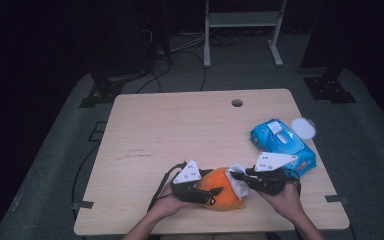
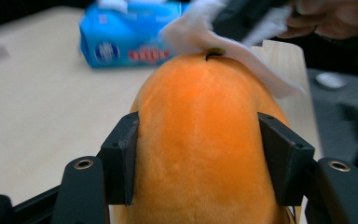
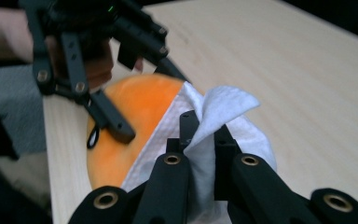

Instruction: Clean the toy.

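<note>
In the high view the orange plush toy (image 1: 222,190) lies at the table's (image 1: 180,130) near edge, at about six o'clock, its long axis running left to right; the left gripper (image 1: 211,193) clamps its left end while the right gripper (image 1: 236,175), coming from three o'clock, presses a white wipe (image 1: 239,184) on its right end, so the right is the working hand. In the left gripper view the jaws stand at a middling width, pads pressed into the toy's (image 2: 200,140) sides, the wipe (image 2: 223,46) at twelve o'clock beyond it. In the right gripper view the jaws are pinched tight on the wipe (image 3: 214,121), the toy (image 3: 135,116) at ten o'clock from the fingertips
</note>
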`<state>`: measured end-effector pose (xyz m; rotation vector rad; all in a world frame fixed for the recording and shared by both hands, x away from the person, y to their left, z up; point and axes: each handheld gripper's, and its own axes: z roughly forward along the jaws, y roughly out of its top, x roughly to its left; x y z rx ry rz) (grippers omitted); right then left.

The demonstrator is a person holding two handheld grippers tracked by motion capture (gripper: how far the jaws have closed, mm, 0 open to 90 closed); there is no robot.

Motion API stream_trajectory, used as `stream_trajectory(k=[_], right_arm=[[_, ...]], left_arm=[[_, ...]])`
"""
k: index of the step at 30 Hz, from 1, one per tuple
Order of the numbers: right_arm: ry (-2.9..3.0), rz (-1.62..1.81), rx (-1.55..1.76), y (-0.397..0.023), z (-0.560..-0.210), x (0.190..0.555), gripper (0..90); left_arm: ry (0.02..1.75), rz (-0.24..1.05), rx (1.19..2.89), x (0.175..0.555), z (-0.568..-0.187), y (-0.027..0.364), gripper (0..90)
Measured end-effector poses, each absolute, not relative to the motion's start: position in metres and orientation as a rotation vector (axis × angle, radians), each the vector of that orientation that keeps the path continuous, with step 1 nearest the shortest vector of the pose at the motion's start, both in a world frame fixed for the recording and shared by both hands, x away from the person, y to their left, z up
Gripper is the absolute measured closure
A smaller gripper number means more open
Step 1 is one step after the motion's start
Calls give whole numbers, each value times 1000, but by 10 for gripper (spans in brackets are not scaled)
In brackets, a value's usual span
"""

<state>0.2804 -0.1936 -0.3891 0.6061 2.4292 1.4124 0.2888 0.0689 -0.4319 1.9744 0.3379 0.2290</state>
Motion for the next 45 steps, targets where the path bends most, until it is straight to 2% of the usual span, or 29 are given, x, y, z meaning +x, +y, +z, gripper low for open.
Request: stream_trajectory(k=[1,2,5,7,15,28,38,45], right_arm=[[2410,1414,612,-194,-387,281,867],[2400,1424,623,-195,-385,282,867],[2415,1426,639,-195,-389,286,866],[2447,1418,653,-195,-398,289,866],[2492,1398,735,-210,-408,292,865],[2470,1427,602,-186,-393,279,866],[2496,1401,672,-205,-399,282,866],[2508,1459,582,-189,-390,274,866]], left_arm=[[282,327,1976,284,-430,64,383],[268,343,1979,283,-430,64,381],[267,328,1988,288,-435,67,352],[279,275,2002,292,-437,72,333],[268,199,2017,294,-441,86,325],[273,245,2029,287,-439,73,307],[306,232,2022,290,-440,75,307],[324,236,2013,290,-440,69,295]])
